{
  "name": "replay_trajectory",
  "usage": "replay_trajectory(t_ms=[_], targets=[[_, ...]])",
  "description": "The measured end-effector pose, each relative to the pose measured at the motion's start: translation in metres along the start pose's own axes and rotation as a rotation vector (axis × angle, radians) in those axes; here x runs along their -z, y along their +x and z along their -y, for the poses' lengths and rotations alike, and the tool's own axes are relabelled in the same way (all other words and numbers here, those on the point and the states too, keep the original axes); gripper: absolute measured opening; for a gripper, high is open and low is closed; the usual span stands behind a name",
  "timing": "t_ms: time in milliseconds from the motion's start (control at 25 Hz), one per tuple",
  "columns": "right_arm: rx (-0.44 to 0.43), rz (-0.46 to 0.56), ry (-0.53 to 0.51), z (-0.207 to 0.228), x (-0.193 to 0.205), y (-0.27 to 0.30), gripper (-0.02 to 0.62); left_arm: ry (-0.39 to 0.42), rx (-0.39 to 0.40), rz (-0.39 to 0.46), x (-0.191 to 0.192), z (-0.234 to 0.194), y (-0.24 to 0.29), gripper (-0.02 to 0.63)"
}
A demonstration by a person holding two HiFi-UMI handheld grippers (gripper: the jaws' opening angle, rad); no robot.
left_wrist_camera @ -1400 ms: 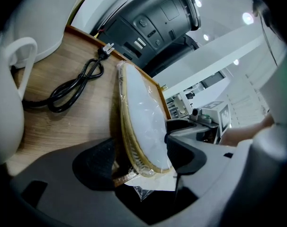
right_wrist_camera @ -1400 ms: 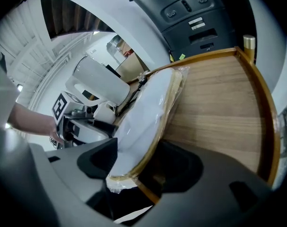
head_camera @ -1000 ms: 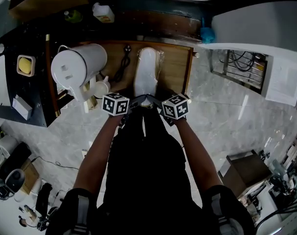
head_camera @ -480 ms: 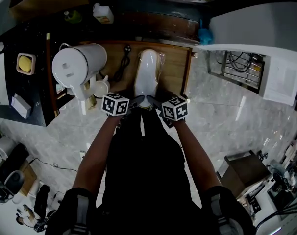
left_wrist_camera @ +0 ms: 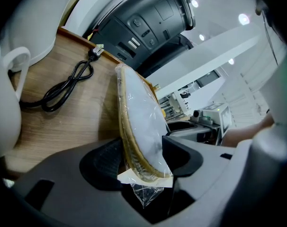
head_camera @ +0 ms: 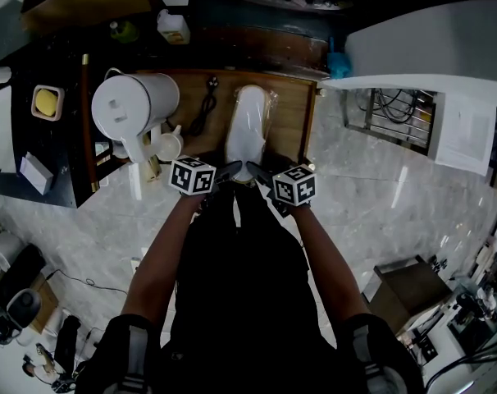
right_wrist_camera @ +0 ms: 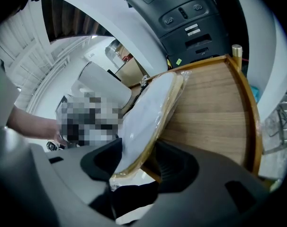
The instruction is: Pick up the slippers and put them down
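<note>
The slippers (head_camera: pixel 247 125) are a white pair with tan soles, wrapped in clear plastic, lying lengthwise on the wooden table (head_camera: pixel 294 113). Both grippers meet at the pack's near end. My left gripper (head_camera: pixel 230 171) comes in from the left and my right gripper (head_camera: pixel 258 173) from the right. In the left gripper view the slippers (left_wrist_camera: pixel 141 122) stand on edge between the dark pads of the left gripper (left_wrist_camera: pixel 141 157), which press on both sides. In the right gripper view the slippers (right_wrist_camera: pixel 150 110) slant between the right gripper's (right_wrist_camera: pixel 139 162) pads, also pinched.
A large white appliance (head_camera: pixel 134 109) stands at the table's left end, with a white cup (head_camera: pixel 168 146) beside it. A black power cable (head_camera: pixel 206 109) lies left of the slippers. The table has a raised wooden rim (head_camera: pixel 312 125); marble floor lies to the right.
Both grippers' jaws have narrowed onto the near end of the slipper pack. The hands have stayed almost in place.
</note>
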State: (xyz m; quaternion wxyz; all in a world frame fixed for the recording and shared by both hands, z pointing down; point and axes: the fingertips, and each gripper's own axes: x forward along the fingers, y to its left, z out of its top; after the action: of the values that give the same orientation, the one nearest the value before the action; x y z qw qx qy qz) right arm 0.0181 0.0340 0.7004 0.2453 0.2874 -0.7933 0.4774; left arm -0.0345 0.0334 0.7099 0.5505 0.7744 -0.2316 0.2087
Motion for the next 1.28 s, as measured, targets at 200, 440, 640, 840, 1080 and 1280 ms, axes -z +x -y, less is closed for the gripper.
replay_trajectory(t_ms=[200, 440, 640, 840, 1080, 1280], targets=[[0.002, -0.002, -0.021, -0.005, -0.001, -0.006, 0.229, 0.007, -0.002, 0.009, 0.002, 0.006, -0.004, 0.267], [-0.003, -0.001, -0.043, -0.014, -0.003, -0.011, 0.229, 0.02, -0.008, 0.016, 0.002, 0.012, -0.011, 0.267], [-0.004, 0.012, -0.045, -0.021, -0.003, -0.022, 0.229, 0.043, 0.003, 0.029, 0.001, 0.024, -0.017, 0.267], [-0.003, 0.017, -0.065, -0.029, -0.002, -0.033, 0.229, 0.053, 0.008, 0.041, 0.003, 0.037, -0.023, 0.267], [-0.012, 0.028, -0.086, -0.039, -0.005, -0.045, 0.225, 0.027, 0.018, 0.08, 0.004, 0.049, -0.031, 0.267], [-0.023, 0.036, -0.09, -0.05, -0.007, -0.051, 0.224, 0.002, 0.02, 0.12, 0.006, 0.056, -0.041, 0.265]])
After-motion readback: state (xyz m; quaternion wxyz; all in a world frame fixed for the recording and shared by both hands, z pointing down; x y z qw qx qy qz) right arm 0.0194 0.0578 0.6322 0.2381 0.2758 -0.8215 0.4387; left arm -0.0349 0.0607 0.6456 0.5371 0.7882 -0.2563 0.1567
